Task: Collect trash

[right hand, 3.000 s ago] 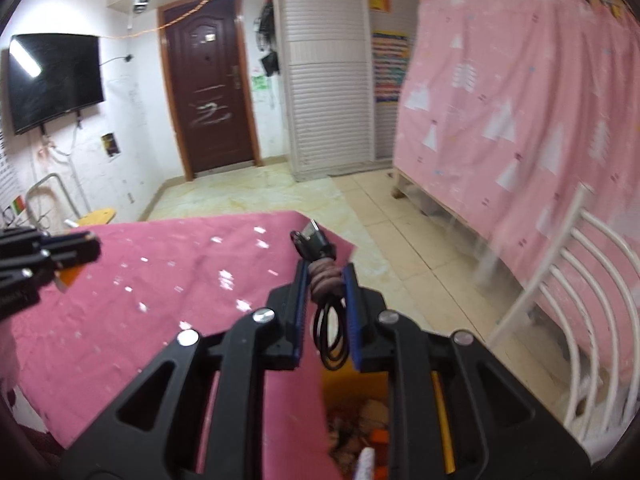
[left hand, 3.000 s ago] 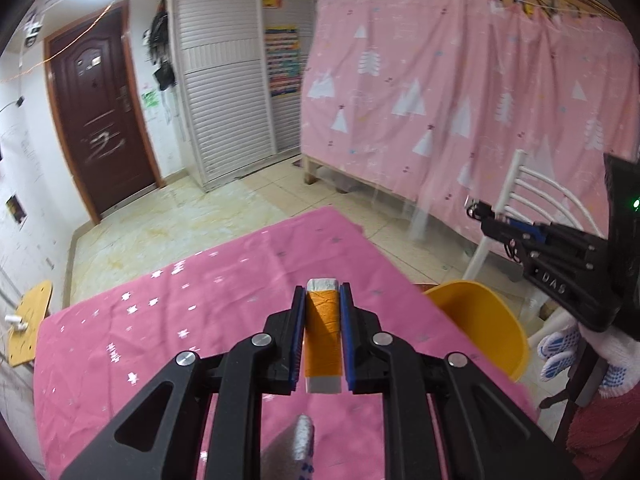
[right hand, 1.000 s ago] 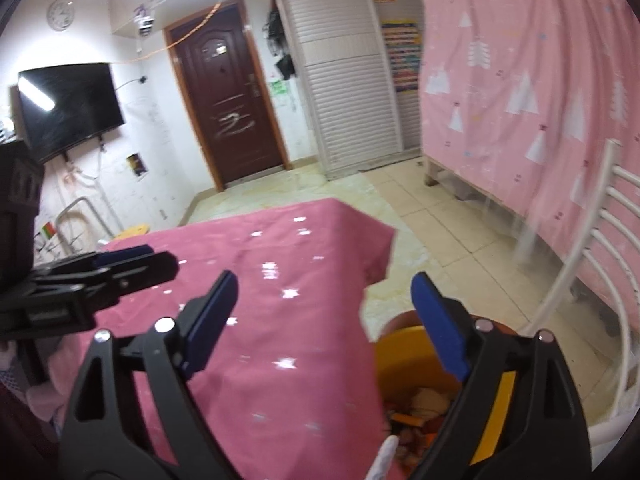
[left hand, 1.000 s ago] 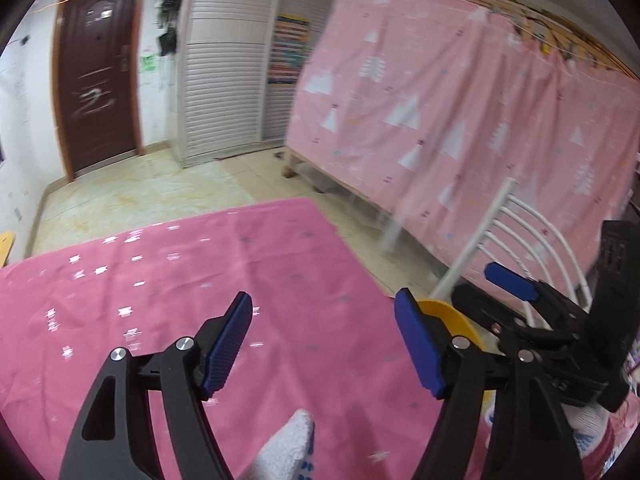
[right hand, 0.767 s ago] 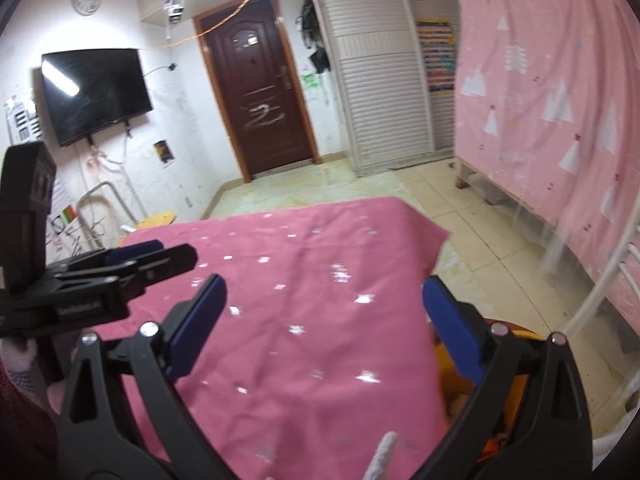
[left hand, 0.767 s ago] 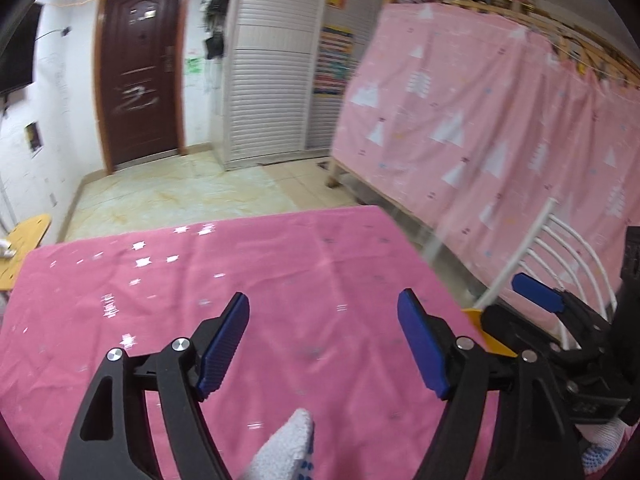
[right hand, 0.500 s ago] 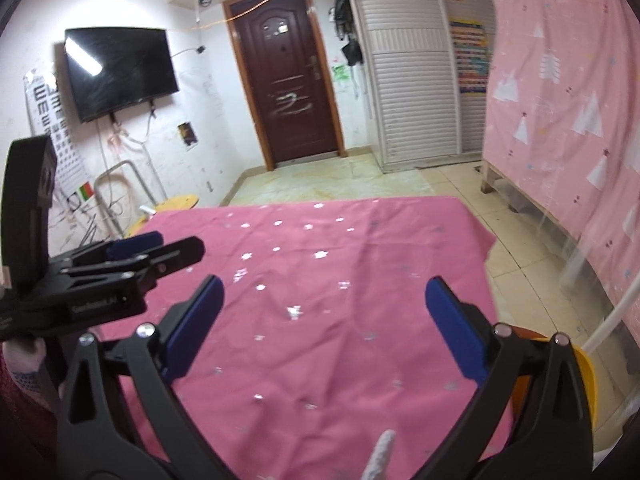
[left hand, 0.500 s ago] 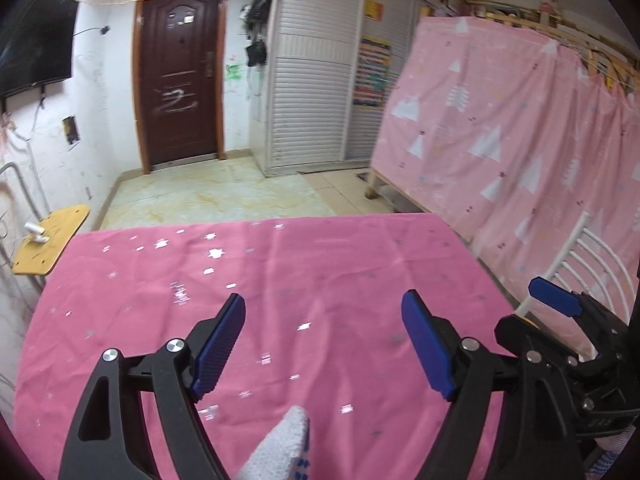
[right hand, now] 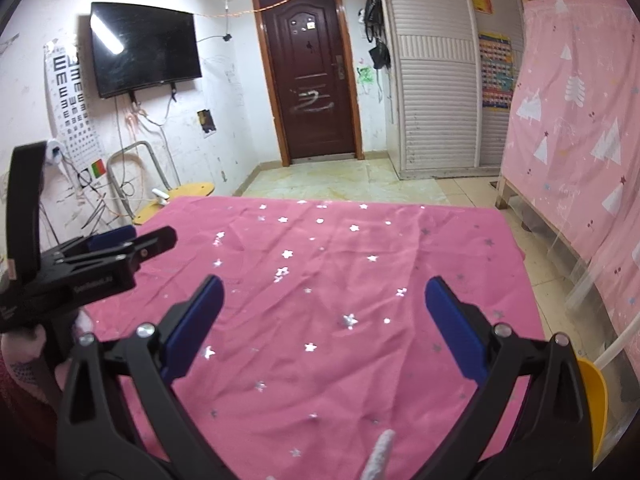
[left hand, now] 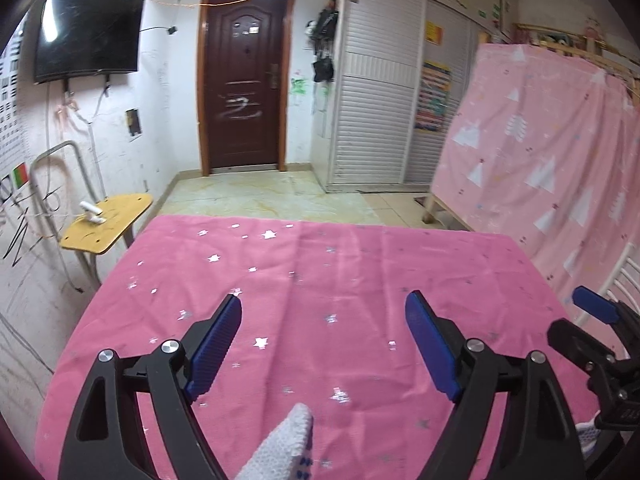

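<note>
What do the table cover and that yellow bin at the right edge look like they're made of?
Table cover: thin woven cloth, matte pink; it creases and folds, and its star prints glint like foil. Yellow bin: probably moulded plastic, going by its smooth, even-coloured curved rim with a slight sheen. Only that edge shows.

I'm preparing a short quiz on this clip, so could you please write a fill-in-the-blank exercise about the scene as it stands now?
1. The table is covered by a ____ cloth with silver stars.
2. The jaws of the left gripper stand ____, with nothing between them.
3. The bin at the table's right edge is ____.
4. On the wall left of the door hangs a ____.

Missing words: pink; open; yellow; television
</note>
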The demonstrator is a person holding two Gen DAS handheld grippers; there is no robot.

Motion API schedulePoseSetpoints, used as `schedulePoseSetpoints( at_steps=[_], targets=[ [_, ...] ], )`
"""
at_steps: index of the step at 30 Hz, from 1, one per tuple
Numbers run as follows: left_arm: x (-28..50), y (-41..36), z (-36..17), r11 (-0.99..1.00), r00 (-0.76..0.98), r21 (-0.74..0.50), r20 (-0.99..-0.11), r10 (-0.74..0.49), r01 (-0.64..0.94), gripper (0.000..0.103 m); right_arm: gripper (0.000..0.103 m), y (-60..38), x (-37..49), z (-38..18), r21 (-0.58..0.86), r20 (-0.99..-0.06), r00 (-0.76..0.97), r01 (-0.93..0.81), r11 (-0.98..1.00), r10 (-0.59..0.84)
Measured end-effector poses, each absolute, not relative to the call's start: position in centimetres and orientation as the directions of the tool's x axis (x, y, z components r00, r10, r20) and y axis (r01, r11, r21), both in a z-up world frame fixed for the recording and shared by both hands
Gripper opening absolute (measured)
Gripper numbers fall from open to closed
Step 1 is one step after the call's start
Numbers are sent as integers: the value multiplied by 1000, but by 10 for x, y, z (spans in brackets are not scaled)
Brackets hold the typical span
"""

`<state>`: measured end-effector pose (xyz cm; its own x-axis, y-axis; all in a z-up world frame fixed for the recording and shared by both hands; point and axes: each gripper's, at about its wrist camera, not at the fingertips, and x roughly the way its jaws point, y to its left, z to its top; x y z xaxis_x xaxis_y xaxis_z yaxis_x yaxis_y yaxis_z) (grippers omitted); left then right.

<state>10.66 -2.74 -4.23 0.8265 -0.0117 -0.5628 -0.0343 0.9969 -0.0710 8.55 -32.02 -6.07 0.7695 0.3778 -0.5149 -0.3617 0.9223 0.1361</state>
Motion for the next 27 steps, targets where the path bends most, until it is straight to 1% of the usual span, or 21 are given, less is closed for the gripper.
schedulePoseSetpoints(
  at_steps=[9,27],
  targets=[
    [105,-11,-44,993,833,-71,-552,42,-97,76,97,-310,85,-63,134,-502,766,-389,911,401],
    [105,-12,-46,991,832,-68,-551,58,-115,76,97,-305,85,-65,132,-496,767,-395,909,406]
  ],
)
